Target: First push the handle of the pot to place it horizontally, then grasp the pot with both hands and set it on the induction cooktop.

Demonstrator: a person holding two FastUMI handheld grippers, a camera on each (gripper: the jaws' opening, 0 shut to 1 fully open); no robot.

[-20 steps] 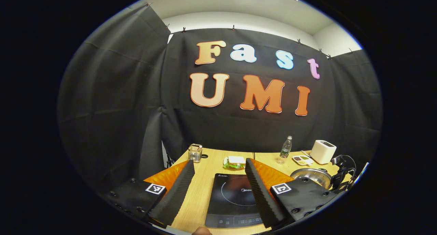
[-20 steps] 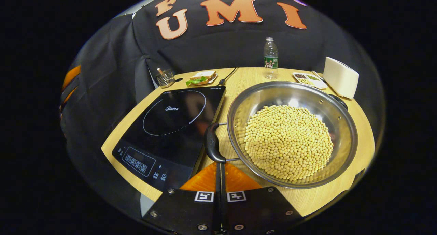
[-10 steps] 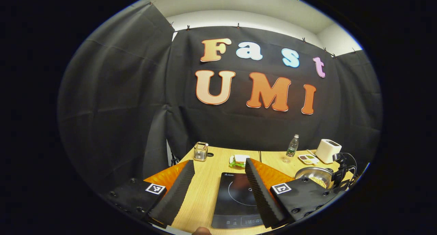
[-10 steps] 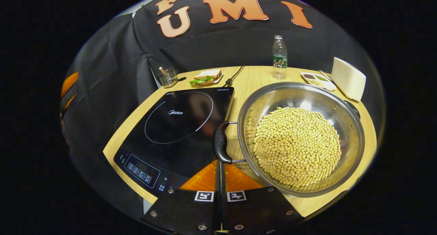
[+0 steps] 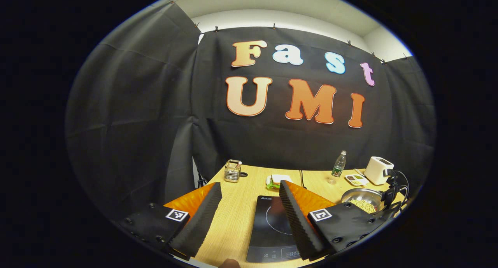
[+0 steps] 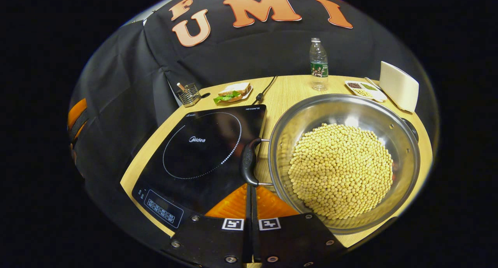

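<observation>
Right gripper sitting bottom centre of right gripper view, fingers pressed together, nothing between them, tips just beside black near handle of round steel pot full of yellow beans. Pot resting on light wooden table, centre-right of frame, right beside black glass induction cooktop, not on it. Left gripper hanging lower centre of left gripper view, fingers spread wide, holding nothing, cooktop showing between them.
</observation>
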